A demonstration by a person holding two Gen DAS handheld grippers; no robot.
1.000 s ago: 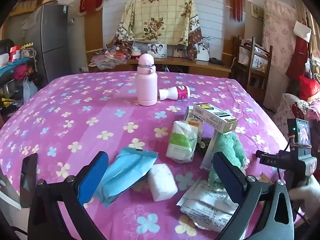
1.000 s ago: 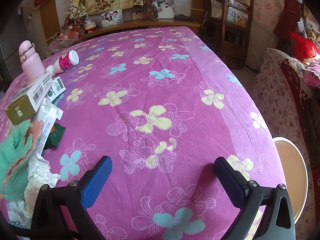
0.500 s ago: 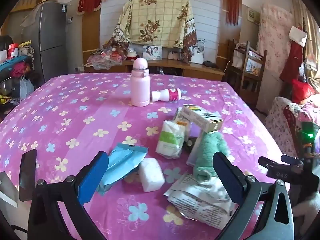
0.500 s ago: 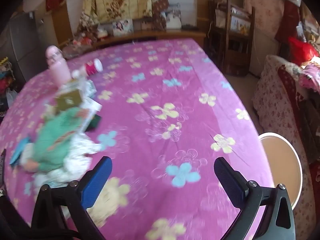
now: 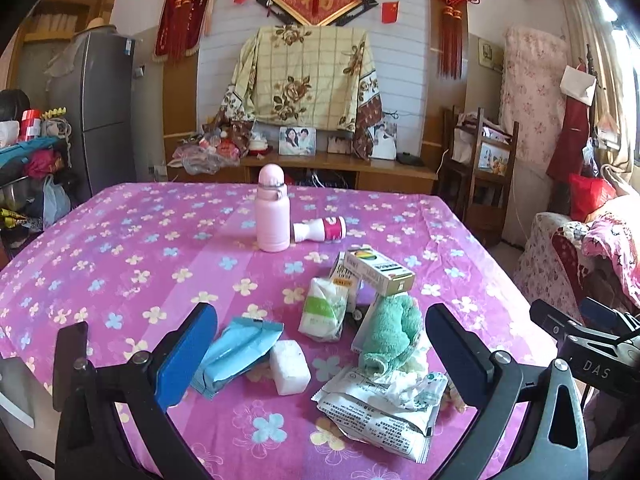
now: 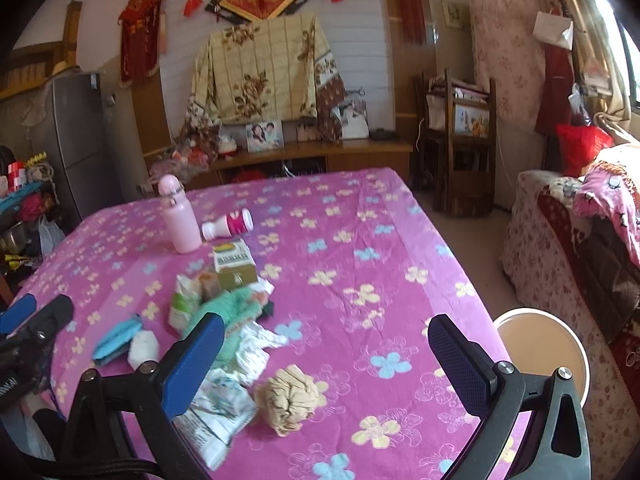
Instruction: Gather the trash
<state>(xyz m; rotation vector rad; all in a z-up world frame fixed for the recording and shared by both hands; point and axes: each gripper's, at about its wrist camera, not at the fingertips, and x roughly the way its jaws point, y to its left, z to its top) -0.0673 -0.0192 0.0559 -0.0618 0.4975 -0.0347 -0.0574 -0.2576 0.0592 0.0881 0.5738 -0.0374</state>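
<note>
Bench: square bench (image 5: pixel 120 248) under a magenta cloth printed with small flowers; all items sit on it.
Landmark: upright pale pink insulated bottle (image 5: pixel 273 208) with a domed cap, on the far half of the bench.
Yoghurt bottle: small white plastic bottle with a red label (image 5: pixel 320 230), lying on its side, just right of the pink bottle, near it but whether touching I cannot tell.
Trash cluster: nearer the cameras than the pink bottle and slightly to its right.
Carton: white and olive-green cardboard box (image 5: pixel 378 271), propped tilted on the items below it, at the cluster's far end.
Packet: white and green soft plastic packet (image 5: pixel 322 309), left of the carton.
Cloth: rolled mint-green terry cloth (image 5: pixel 390 332), below the carton, resting on the wrapper.
Wrapper: crumpled white printed plastic wrapper (image 5: pixel 380 408), nearest edge of the cluster.
Tissue pack: light blue flat tissue pack (image 5: pixel 234 350), left side of the cluster, touching the white block.
Block: small white foam-like block (image 5: pixel 290 367).
Paper ball: crumpled tan paper ball (image 6: pixel 290 398), right of the wrapper, apart from the cluster.
Left tongs (image 5: pixel 320 354): blue-padded, spread wide, empty, held above the cluster.
Right tongs (image 6: pixel 326 364): spread wide, empty, paper ball between and below the pads.
Stool: round tan stool seat (image 6: pixel 548 350), beside the bench's right edge.
</note>
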